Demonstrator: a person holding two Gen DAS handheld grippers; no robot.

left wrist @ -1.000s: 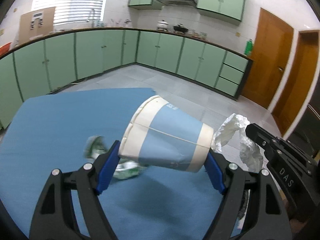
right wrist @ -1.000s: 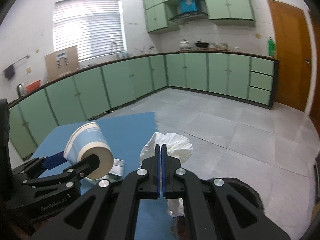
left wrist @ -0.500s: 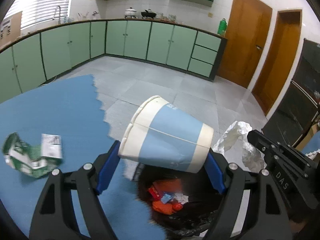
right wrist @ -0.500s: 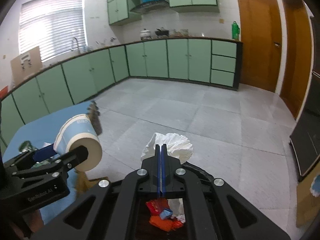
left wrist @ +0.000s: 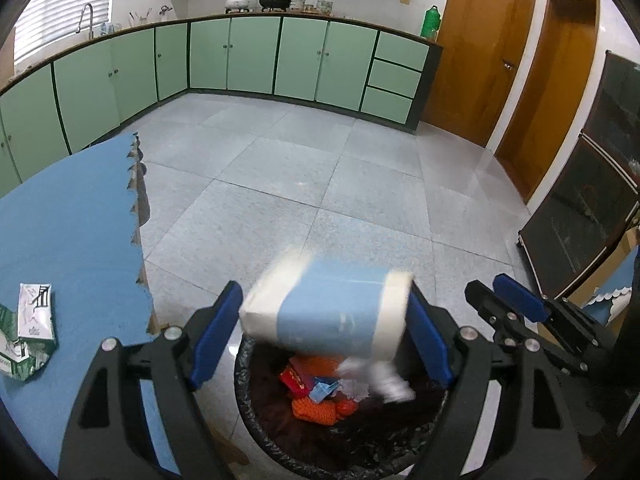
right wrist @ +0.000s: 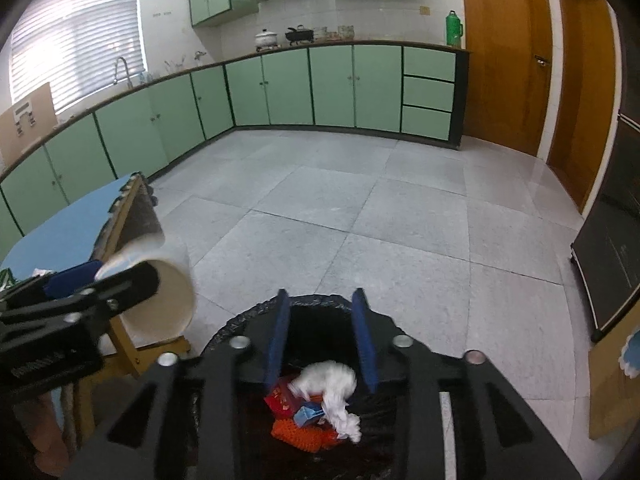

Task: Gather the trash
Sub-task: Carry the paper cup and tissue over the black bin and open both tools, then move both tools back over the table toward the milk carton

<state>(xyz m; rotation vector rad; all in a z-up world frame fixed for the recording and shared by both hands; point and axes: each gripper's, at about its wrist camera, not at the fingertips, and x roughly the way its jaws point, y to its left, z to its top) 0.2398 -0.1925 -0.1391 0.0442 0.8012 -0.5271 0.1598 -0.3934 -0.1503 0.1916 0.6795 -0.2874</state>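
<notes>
A blue and white paper cup (left wrist: 328, 308) lies on its side between the pads of my left gripper (left wrist: 324, 296), blurred and slipping loose as the jaws are opening. Below it stands a black-bagged trash bin (left wrist: 248, 396) holding red, orange and blue scraps. My right gripper (right wrist: 320, 292) hangs over the same bin (right wrist: 240, 320), its jaws opening with nothing between the pads. A white crumpled tissue (right wrist: 328, 380) falls blurred into the bin beneath it. The right gripper (left wrist: 496, 292) also shows beside the cup, and the left gripper (right wrist: 128, 272) with the cup (right wrist: 160, 300) shows at the left.
A blue-topped table (left wrist: 60, 240) stands left of the bin, with a crumpled green and white carton (left wrist: 28, 332) on it. Its wooden leg (right wrist: 124, 344) is close to the bin. Grey tiled floor lies ahead, with green cabinets behind and a dark cabinet (left wrist: 580, 216) at the right.
Both grippers swung from above the table to over the bin and dipped. The right gripper opened and let the tissue drop. The cup has come loose in the left jaws.
</notes>
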